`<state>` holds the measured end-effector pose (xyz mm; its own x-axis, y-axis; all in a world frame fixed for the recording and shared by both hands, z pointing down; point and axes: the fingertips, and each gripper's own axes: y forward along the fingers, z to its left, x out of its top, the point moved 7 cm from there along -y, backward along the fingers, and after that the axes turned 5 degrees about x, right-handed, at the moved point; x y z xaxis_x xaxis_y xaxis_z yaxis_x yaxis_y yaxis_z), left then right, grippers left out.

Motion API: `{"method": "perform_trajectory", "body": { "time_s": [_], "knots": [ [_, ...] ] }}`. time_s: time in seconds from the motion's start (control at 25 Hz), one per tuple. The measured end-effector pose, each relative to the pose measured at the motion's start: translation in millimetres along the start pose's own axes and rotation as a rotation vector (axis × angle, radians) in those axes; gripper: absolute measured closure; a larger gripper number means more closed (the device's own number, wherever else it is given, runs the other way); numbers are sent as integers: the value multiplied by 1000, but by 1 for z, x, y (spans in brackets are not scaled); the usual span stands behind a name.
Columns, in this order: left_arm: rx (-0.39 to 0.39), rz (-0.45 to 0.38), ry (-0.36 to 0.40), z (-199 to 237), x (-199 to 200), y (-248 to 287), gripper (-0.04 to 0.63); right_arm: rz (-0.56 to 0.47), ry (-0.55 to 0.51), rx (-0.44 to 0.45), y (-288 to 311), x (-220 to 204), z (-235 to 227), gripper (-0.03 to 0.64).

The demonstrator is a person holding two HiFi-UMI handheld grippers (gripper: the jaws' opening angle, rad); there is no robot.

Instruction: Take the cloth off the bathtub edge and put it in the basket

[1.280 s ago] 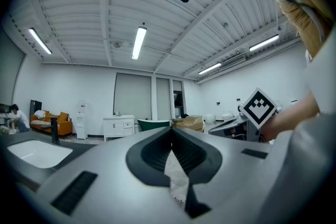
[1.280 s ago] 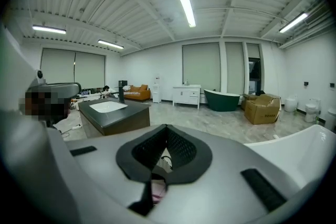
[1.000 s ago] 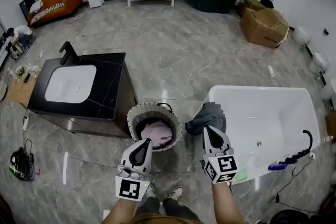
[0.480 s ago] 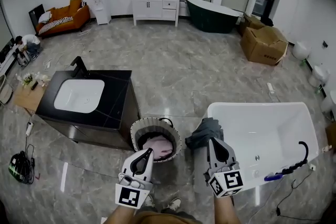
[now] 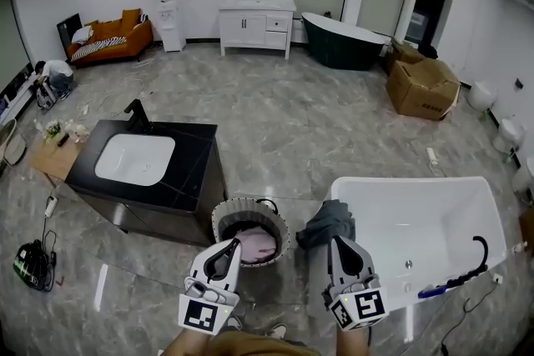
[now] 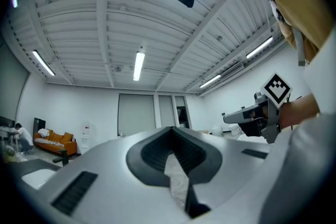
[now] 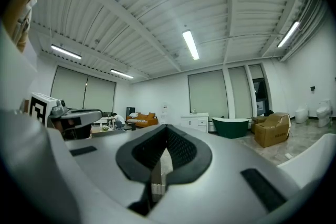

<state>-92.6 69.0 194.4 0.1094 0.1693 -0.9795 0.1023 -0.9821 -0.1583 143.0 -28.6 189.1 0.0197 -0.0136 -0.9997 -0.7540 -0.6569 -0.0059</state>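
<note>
Cloth point(image 5: 327, 221): dark grey, bunched over the near left corner of the white bathtub point(image 5: 467, 186) edge, outside the basket.
Basket point(image 5: 224, 218): round, on the floor just left of the bathtub, with a pink thing point(image 5: 258, 244) inside.
Right tongs point(image 5: 335, 241): clenched on nothing, tip at the cloth's near edge; contact cannot be told.
Left tongs point(image 5: 233, 246): clenched, empty, over the basket's near rim.
</note>
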Motion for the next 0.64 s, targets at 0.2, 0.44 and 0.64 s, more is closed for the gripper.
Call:
{"method": "perform_trajectory", "body": {
  "time_s": [0.2, 0.44, 0.64],
  "knots": [
    [-2, -18, 18, 3, 7, -1, 589, -39, -21, -9, -4, 14, -3, 612],
    [-8, -36, 28, 2, 14, 3, 589, -62, -47, -9, -4, 29, -5, 612],
    [0, -41, 21, 6, 15, 6, 589, -67, -48, -14, -4, 29, -6, 612]
  ]
}}
